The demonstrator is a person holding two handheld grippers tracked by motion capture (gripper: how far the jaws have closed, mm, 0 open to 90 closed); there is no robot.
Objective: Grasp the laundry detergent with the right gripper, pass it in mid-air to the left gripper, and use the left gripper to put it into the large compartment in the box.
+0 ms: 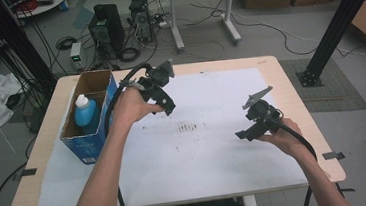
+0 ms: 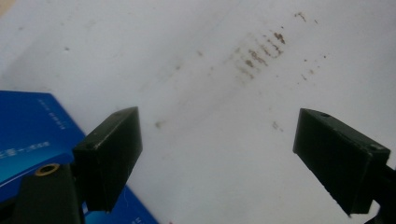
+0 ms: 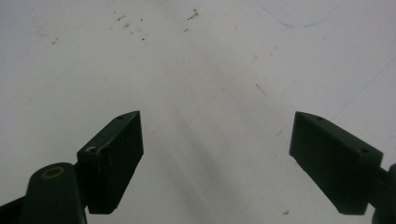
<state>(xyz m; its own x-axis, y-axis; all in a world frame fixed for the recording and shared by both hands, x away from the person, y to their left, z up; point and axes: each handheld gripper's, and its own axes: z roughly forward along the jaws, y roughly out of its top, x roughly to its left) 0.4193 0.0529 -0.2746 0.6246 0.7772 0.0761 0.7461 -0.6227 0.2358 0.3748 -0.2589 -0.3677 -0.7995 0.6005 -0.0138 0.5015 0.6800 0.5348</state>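
We hold our left gripper (image 1: 167, 103) above the white sheet (image 1: 211, 160) on the desk (image 1: 43, 140), just beside the blue box (image 1: 90, 128) that stands at the sheet's left edge. Its jaws are spread wide with nothing between them; in the left gripper view (image 2: 217, 149) they frame bare sheet, with a patch of brown smudges (image 2: 259, 53) farther off and a corner of the box (image 2: 32, 135) showing at the lower left, beside the left jaw. The box is open at the top, and a blue bottle (image 1: 85, 113) with a white cap stands upright inside it, toward the near end. The left gripper is near the box but apart from it, and does not touch the bottle. Our right gripper (image 1: 246, 133) hangs over the right part of the sheet, well apart from the box and the left gripper, with its grey plate tilted up on top. Its jaws too are spread wide and hold nothing; in the right gripper view (image 3: 217, 154) we see plain sheet between them, with a few dark specks (image 3: 135, 25) and a faint blue pen line (image 3: 299, 23) near the far edge. From the high view the smudges (image 1: 188, 127) lie on the sheet between the two grippers. A cable trails from each gripper back along our forearms toward the near edge of the desk.
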